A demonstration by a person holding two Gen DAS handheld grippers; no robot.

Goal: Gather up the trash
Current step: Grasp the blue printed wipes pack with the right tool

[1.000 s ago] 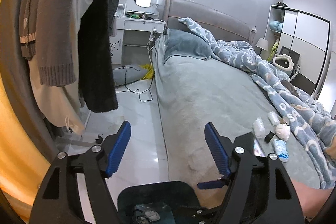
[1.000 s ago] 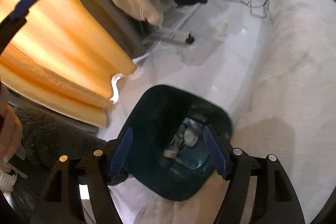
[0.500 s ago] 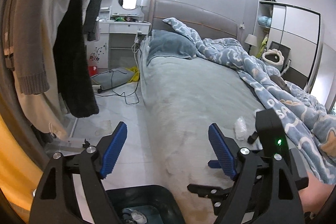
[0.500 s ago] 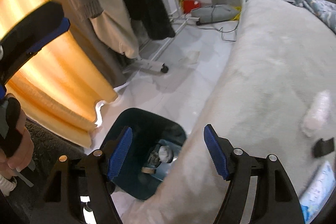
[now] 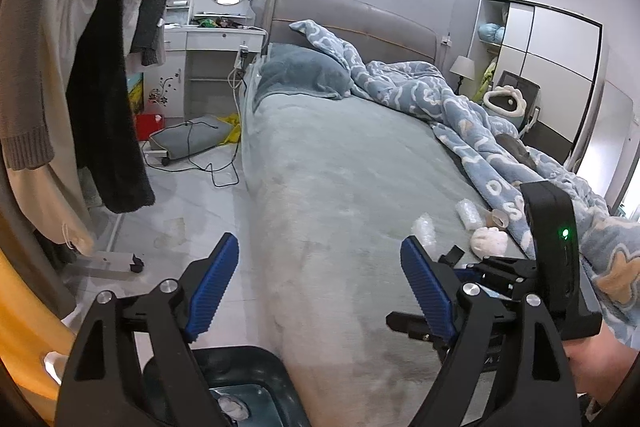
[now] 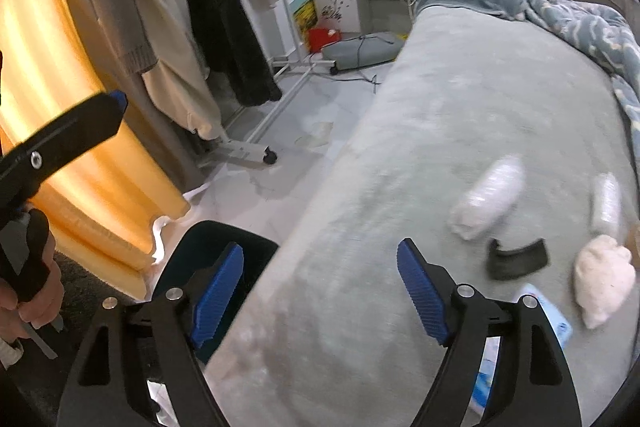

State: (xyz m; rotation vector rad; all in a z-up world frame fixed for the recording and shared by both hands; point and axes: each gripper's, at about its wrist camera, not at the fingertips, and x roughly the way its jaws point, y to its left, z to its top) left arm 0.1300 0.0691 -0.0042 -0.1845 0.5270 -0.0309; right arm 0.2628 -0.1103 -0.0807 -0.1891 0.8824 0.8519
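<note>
Trash scattered on a plush bed, bin on the floor beside it

Both my claws are empty. My left gripper (image 5: 320, 277) has ribbed blue pads spread wide, and its jaws have just been opening with nothing between them. My right gripper (image 6: 320, 285) likewise stands apart, having just opened further, over the edge of the bed (image 6: 460, 115), whose cover is a fuzzy grey-green fleece.

Trash lies on that fleece to the right: two crinkly clear plastic wads (image 6: 486, 197) and (image 6: 606, 201), a flat curved black piece (image 6: 518, 259), a soft cream lump shaped like a paw (image 6: 604, 281), and a glossy blue-and-white packet (image 6: 550, 319) partly behind my right finger.

A dark, rounded-square trash bin (image 5: 244, 361) sits on the pale tiled floor against the bedside. Inside it, in my left view, I see a small whitish crumpled scrap (image 5: 234, 405); the rest is hidden.
</note>
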